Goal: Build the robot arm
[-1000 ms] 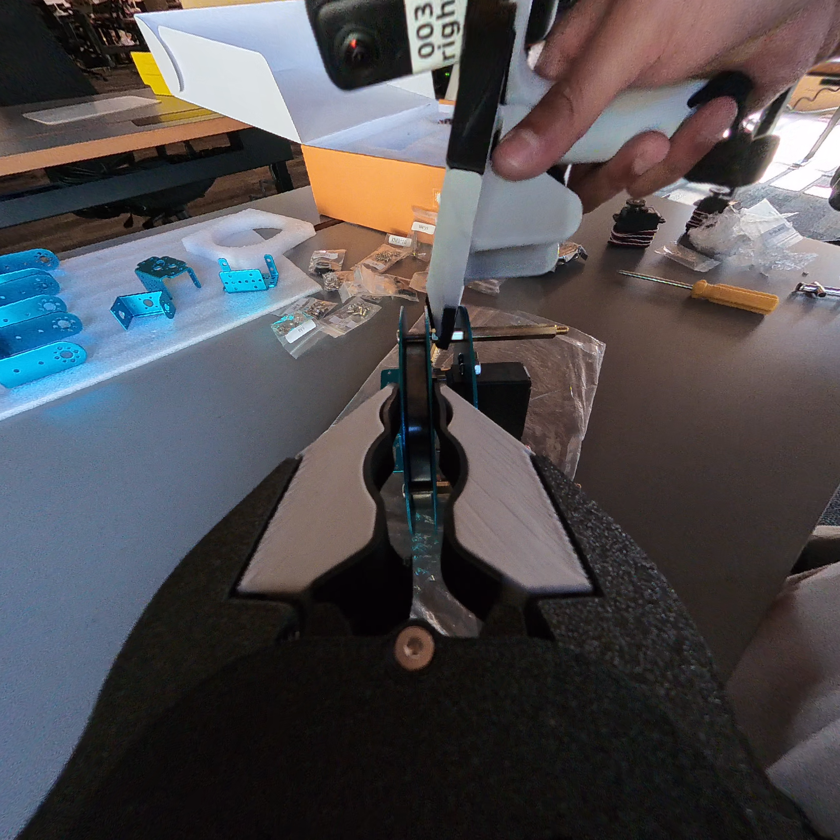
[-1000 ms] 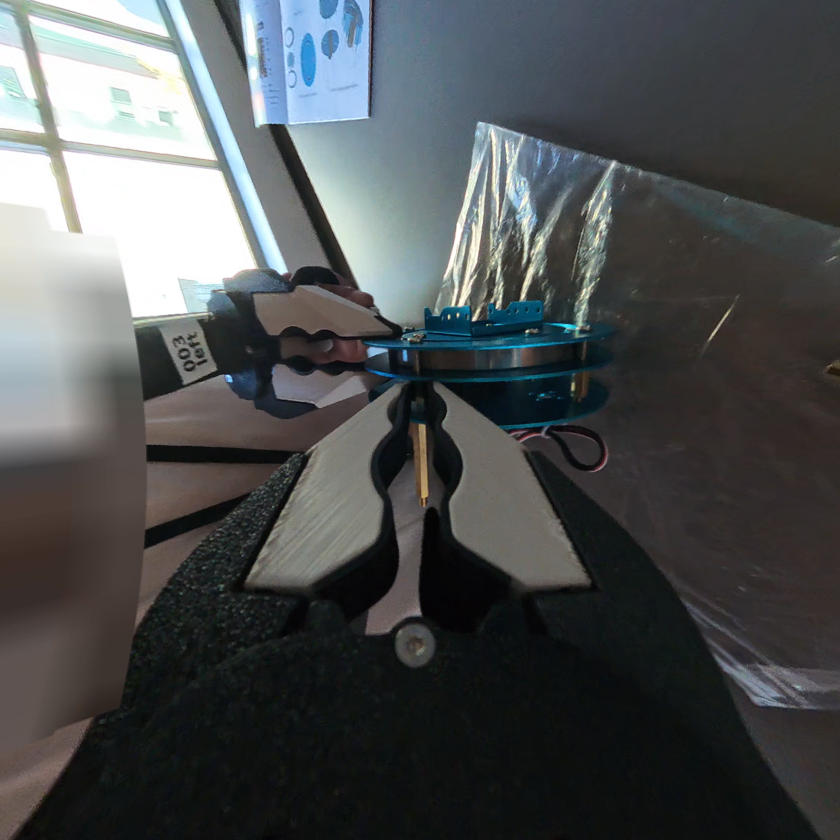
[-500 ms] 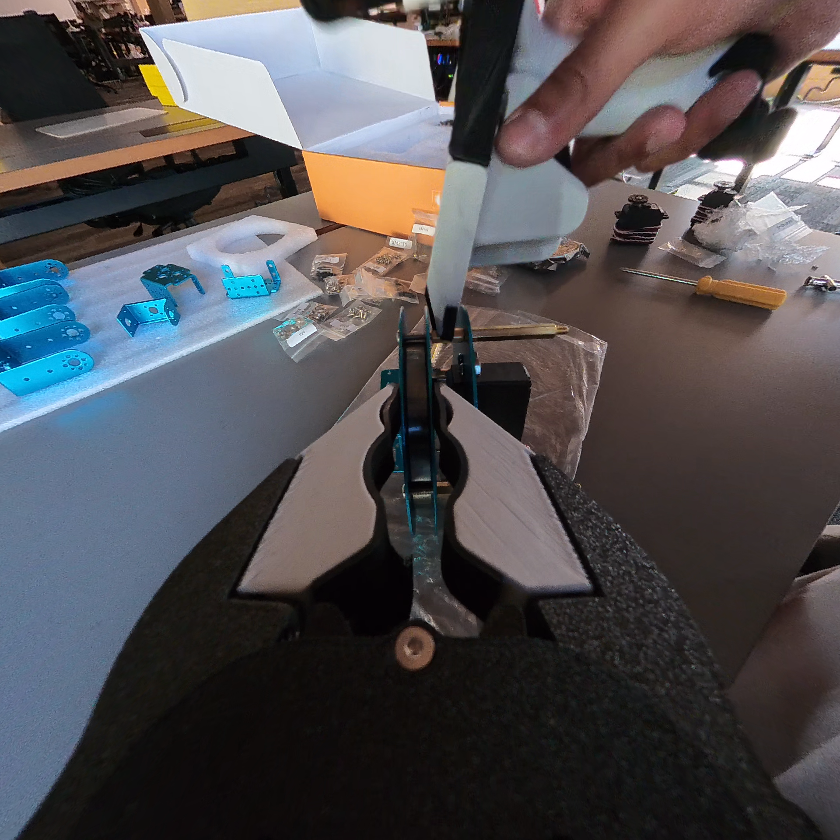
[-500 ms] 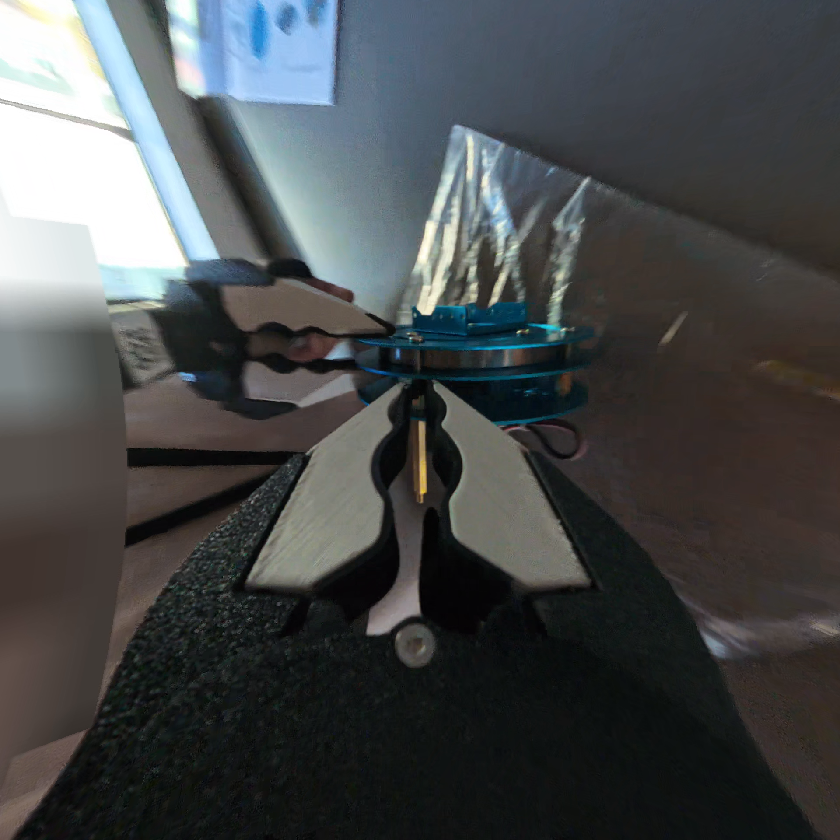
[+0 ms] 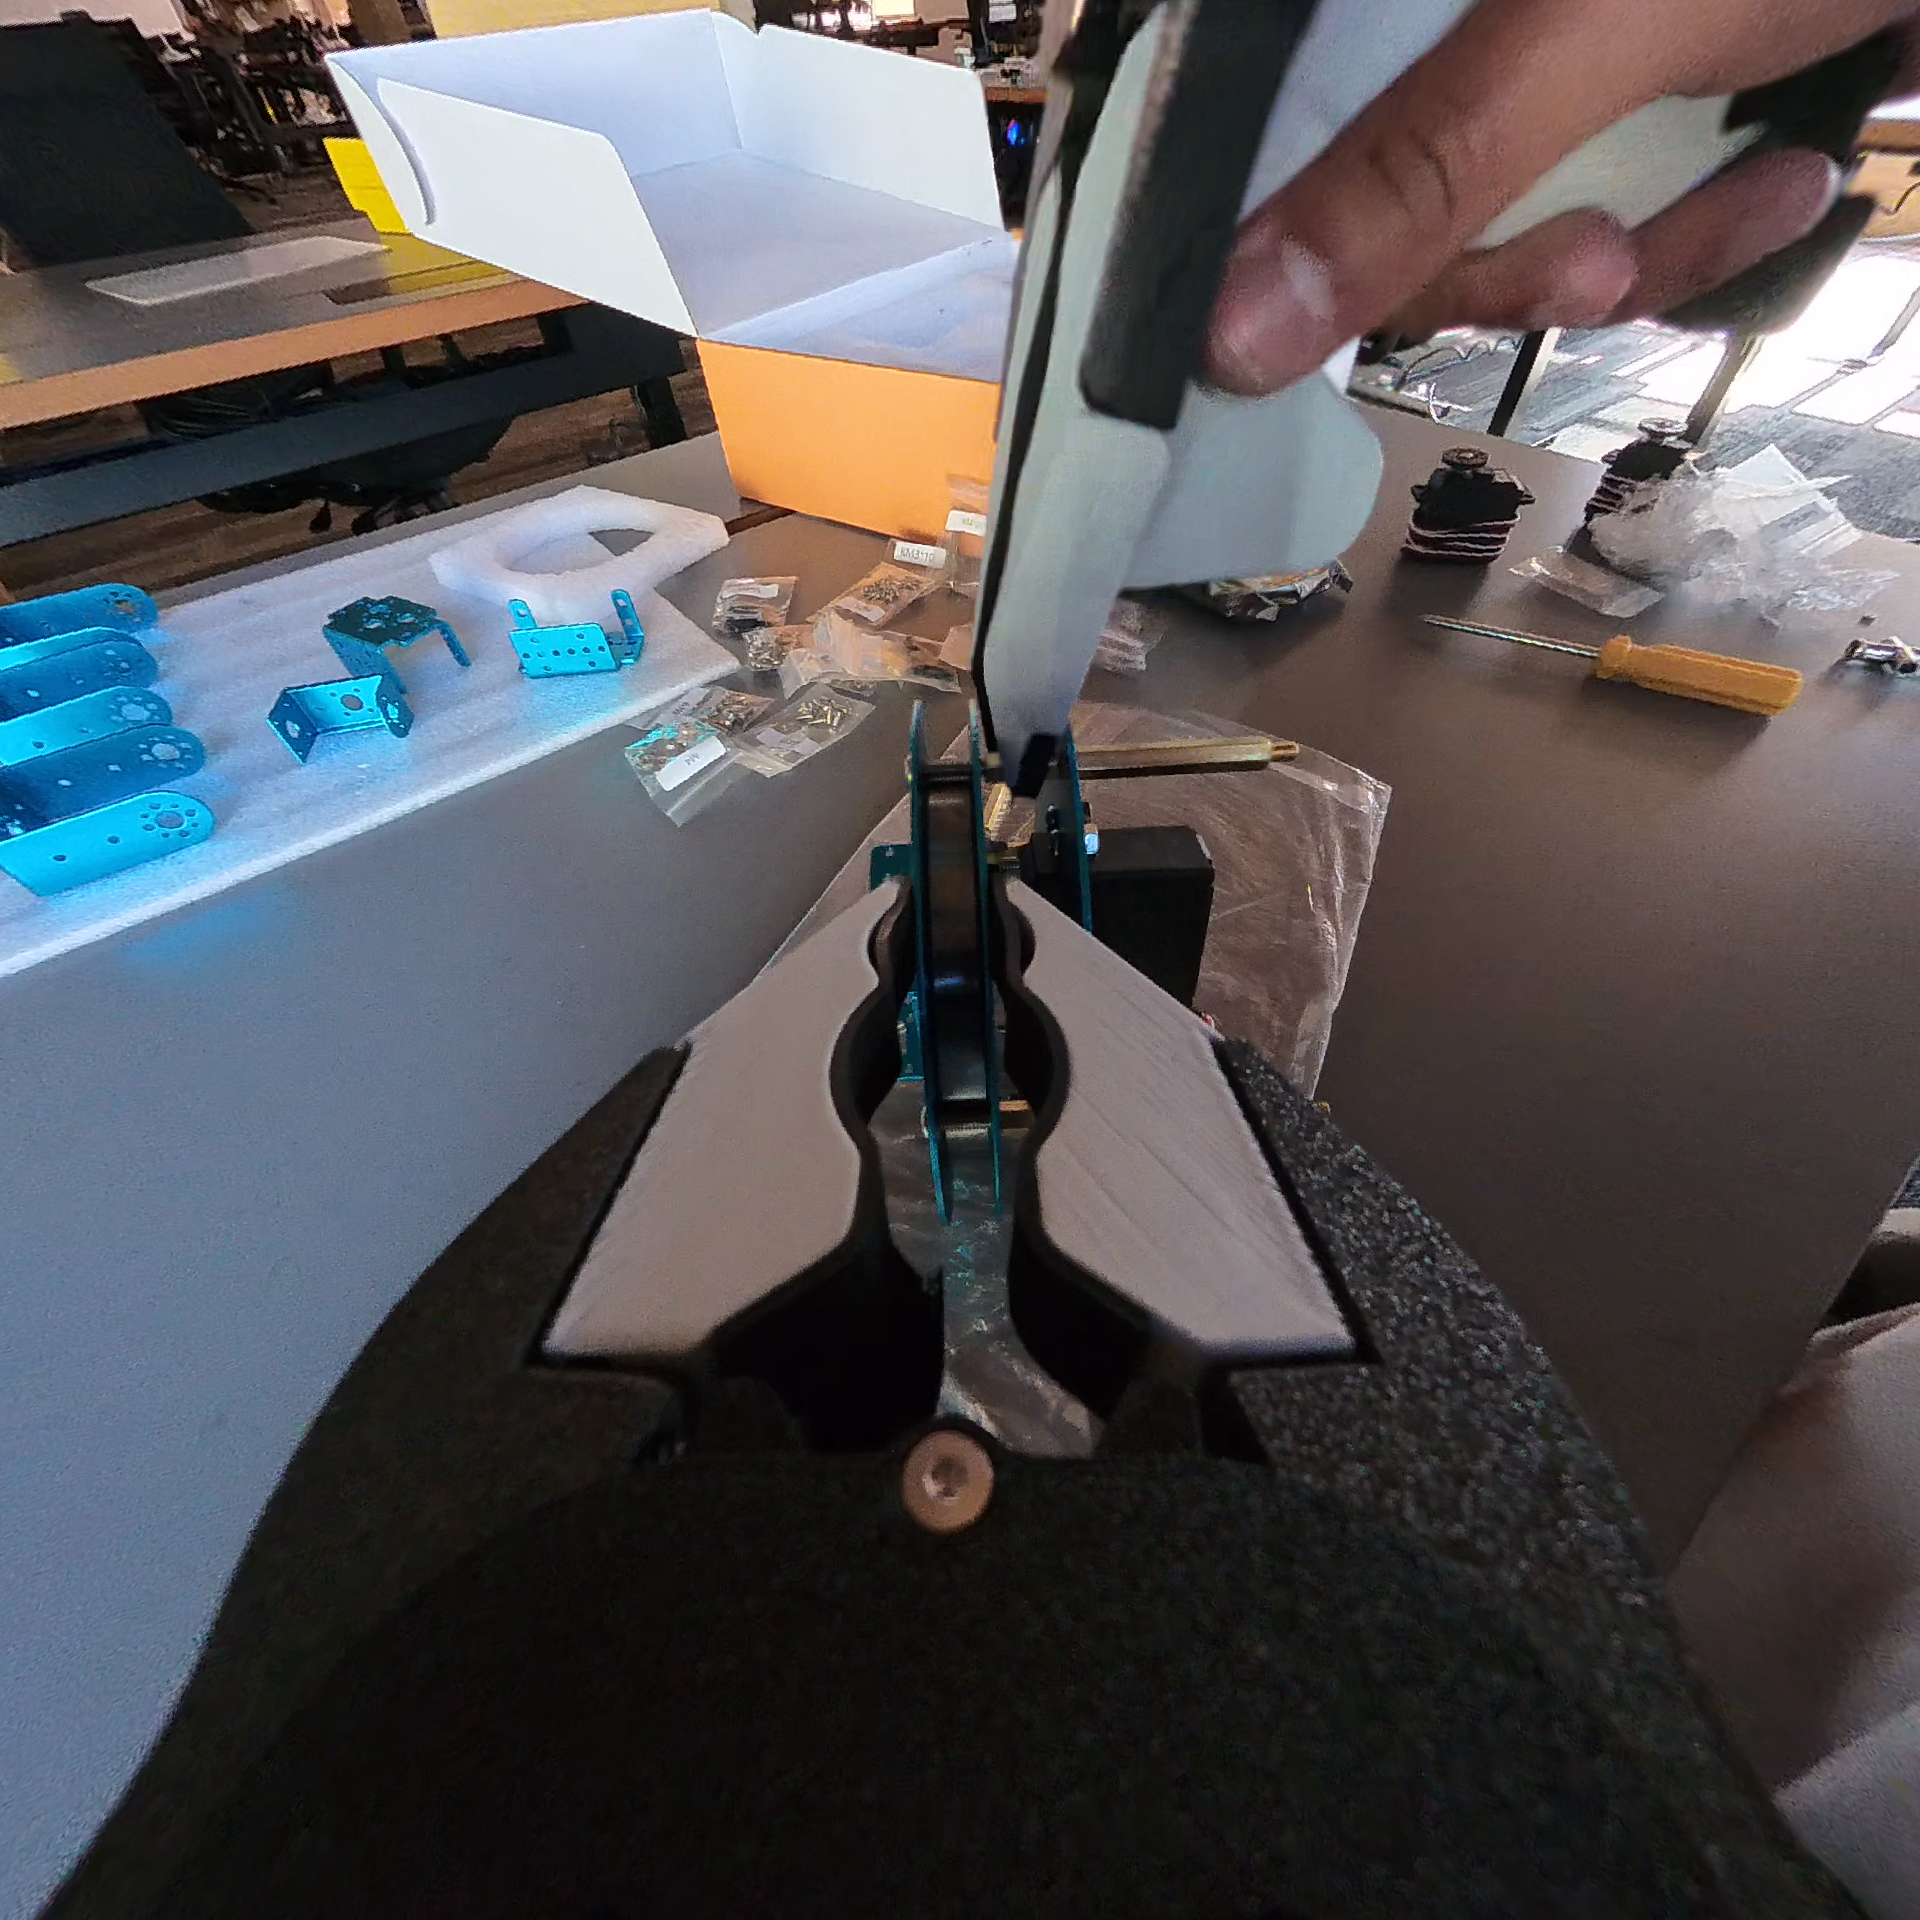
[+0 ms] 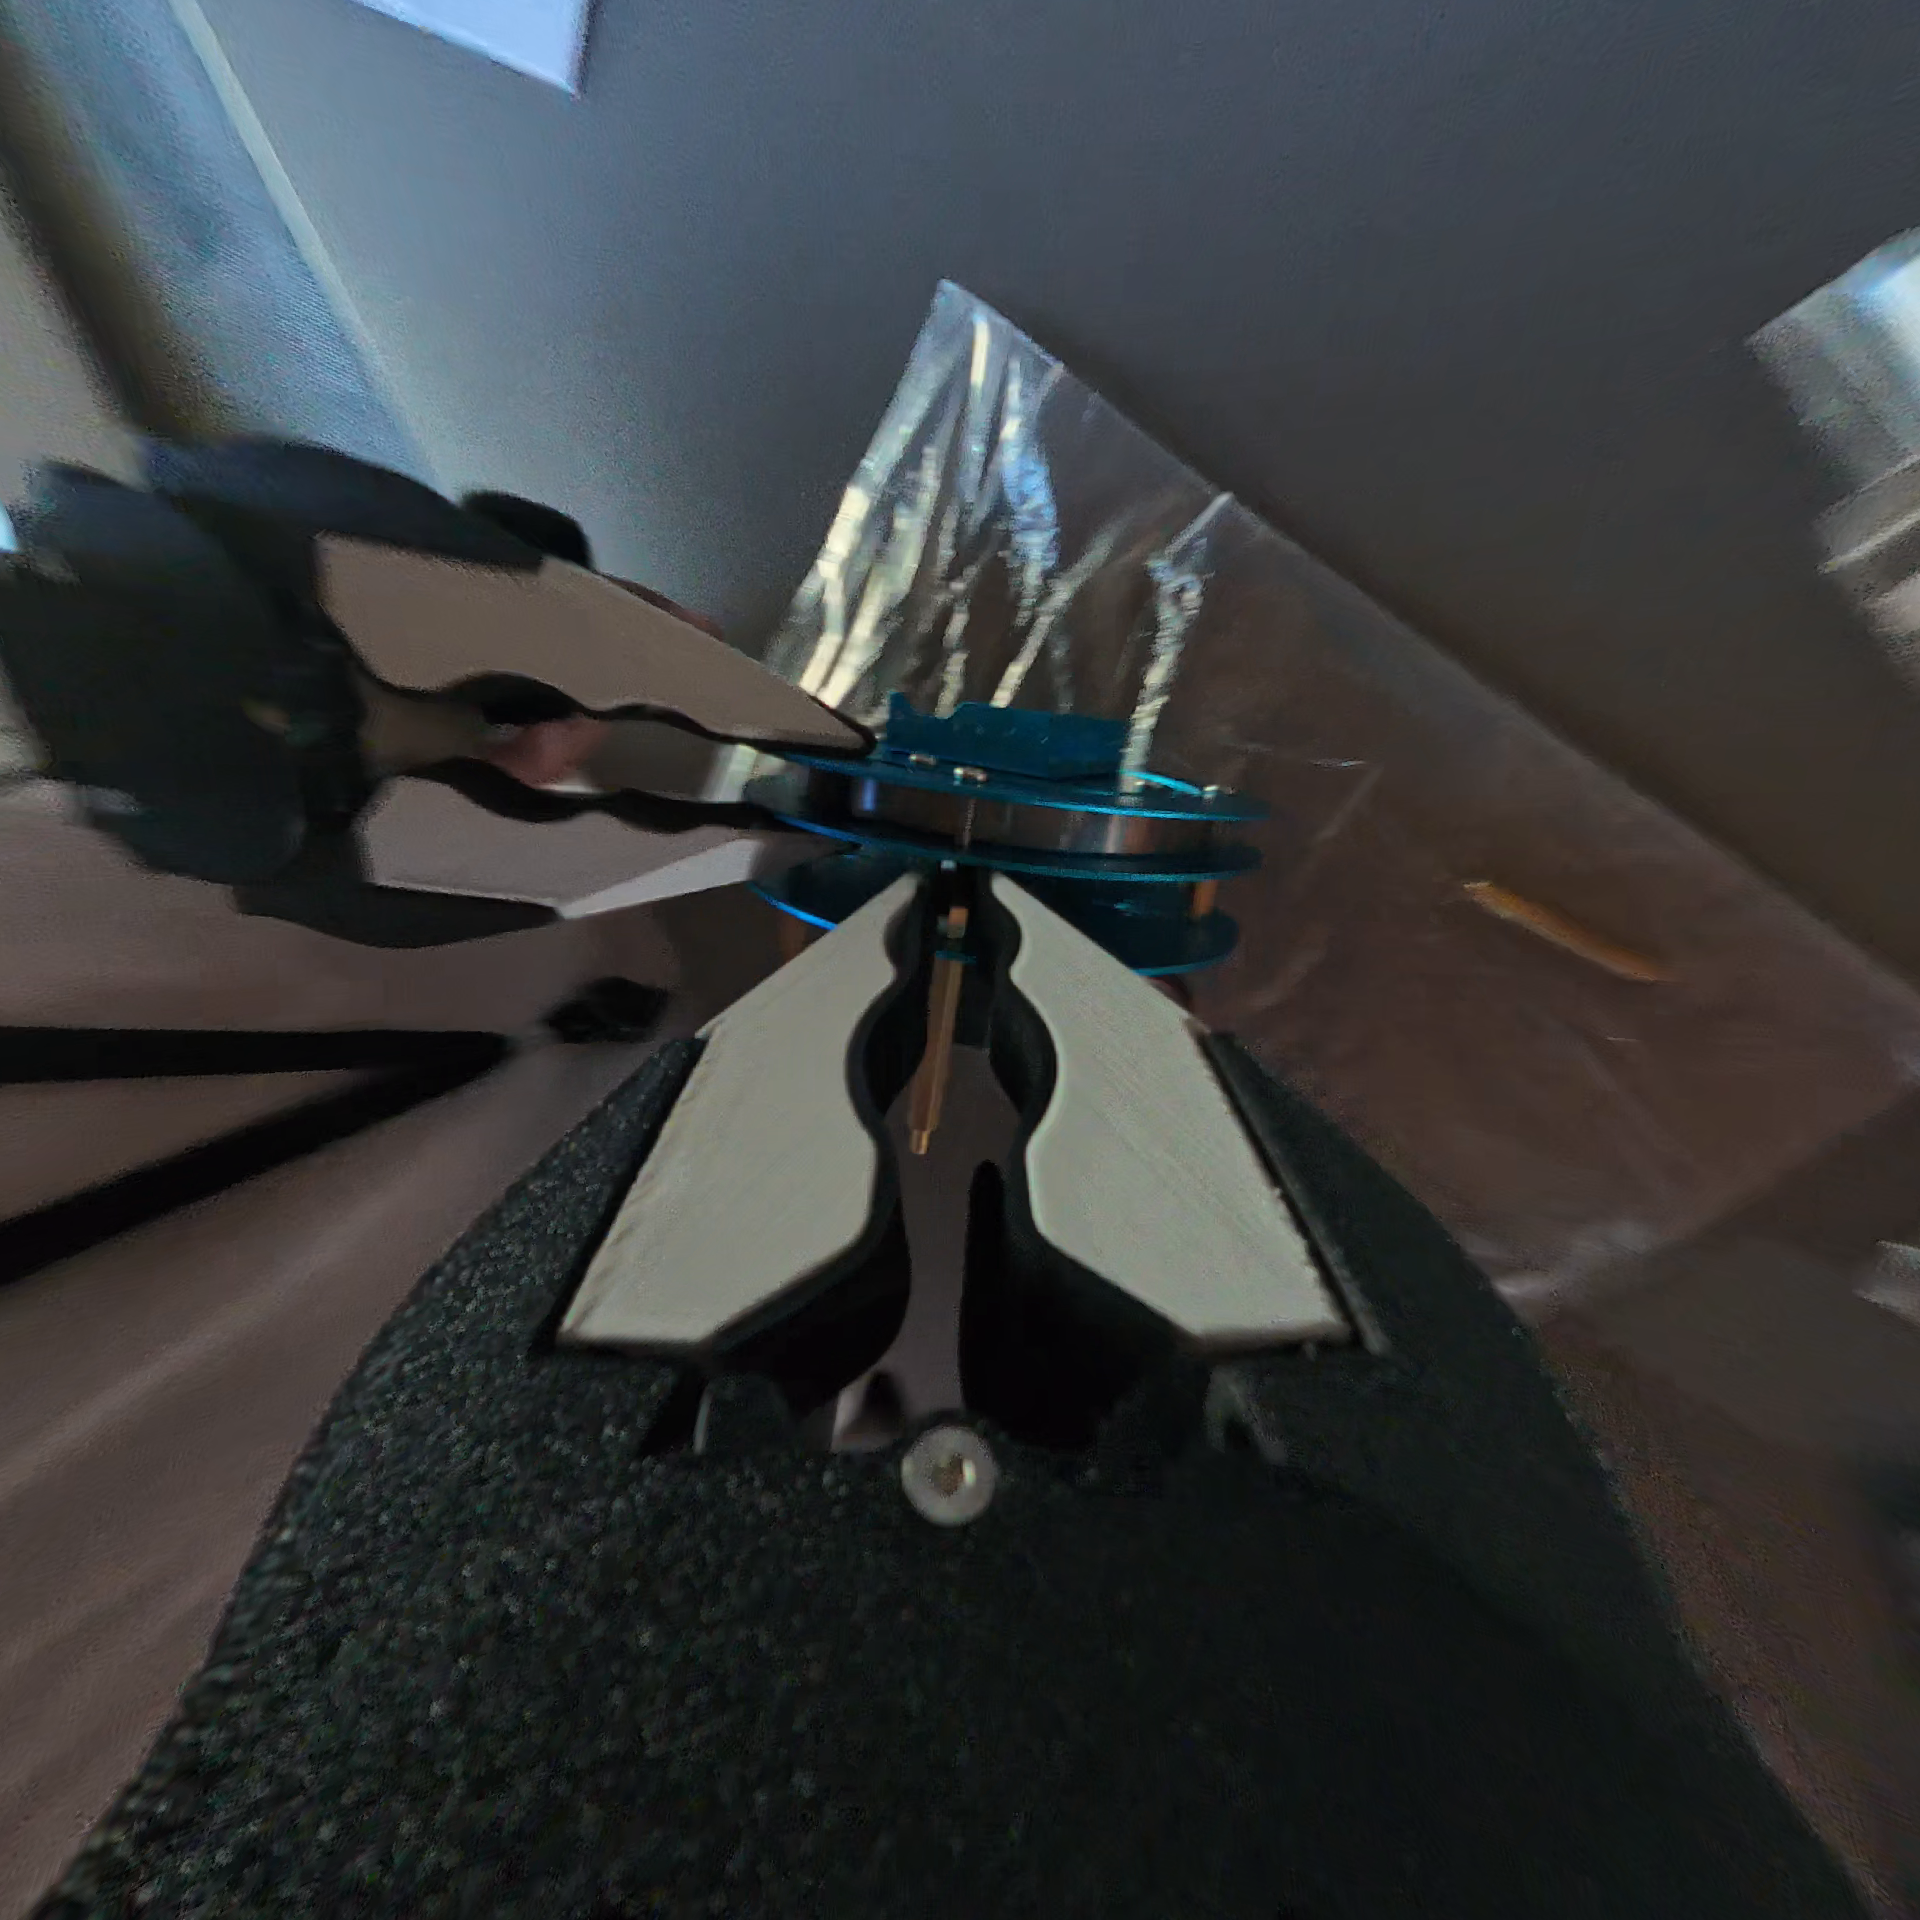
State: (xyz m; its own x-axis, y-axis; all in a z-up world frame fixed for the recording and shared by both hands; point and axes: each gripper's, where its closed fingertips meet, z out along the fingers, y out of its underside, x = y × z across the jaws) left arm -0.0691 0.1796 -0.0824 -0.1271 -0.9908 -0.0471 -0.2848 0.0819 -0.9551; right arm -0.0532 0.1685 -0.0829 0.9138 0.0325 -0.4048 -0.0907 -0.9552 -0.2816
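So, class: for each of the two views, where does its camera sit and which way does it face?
Left wrist view: rides the left gripper, facing across the table; the right gripper and a hand show.
Right wrist view: rides the right gripper, facing the blue disc assembly; the left gripper shows.
Shared: the assembly, brass standoff, plastic bag.

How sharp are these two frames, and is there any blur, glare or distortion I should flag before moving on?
Left wrist view: mostly sharp on the grey table, with wide-angle bending; only the hand on the right hand-held gripper is smeared, and the background windows at right are blown out. Right wrist view: motion blur throughout, streaking the left hand-held gripper and the glaring plastic bag; the brass standoff stays readable.
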